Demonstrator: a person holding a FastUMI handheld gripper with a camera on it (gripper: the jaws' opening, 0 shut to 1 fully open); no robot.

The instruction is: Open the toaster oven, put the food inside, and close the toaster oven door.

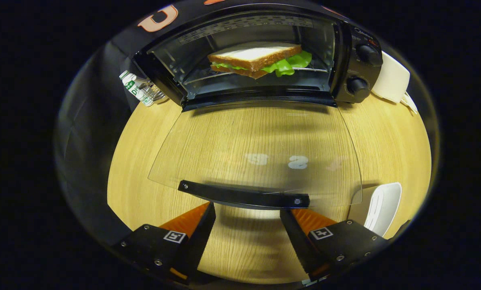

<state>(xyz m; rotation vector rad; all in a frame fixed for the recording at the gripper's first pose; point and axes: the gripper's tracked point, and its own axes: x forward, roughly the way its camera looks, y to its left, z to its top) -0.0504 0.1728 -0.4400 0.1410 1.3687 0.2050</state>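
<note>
A black toaster oven (349, 60) stands at the back of the wooden table (389, 137). Its glass door (256, 149) lies folded down flat toward me, with the black door handle (244, 196) at its near edge. Inside, on the wire rack, rests a sandwich (256, 58) of brown bread with green lettuce sticking out. My gripper (247, 211) is open, its two fingers spread wide just below the handle, one tip under each end of it. Nothing is between them.
A small plastic bottle (137, 88) lies left of the oven. A white object (391, 78) sits to the oven's right, beyond the two knobs (363, 68). A white dish (383, 207) rests on the table by the door's right corner.
</note>
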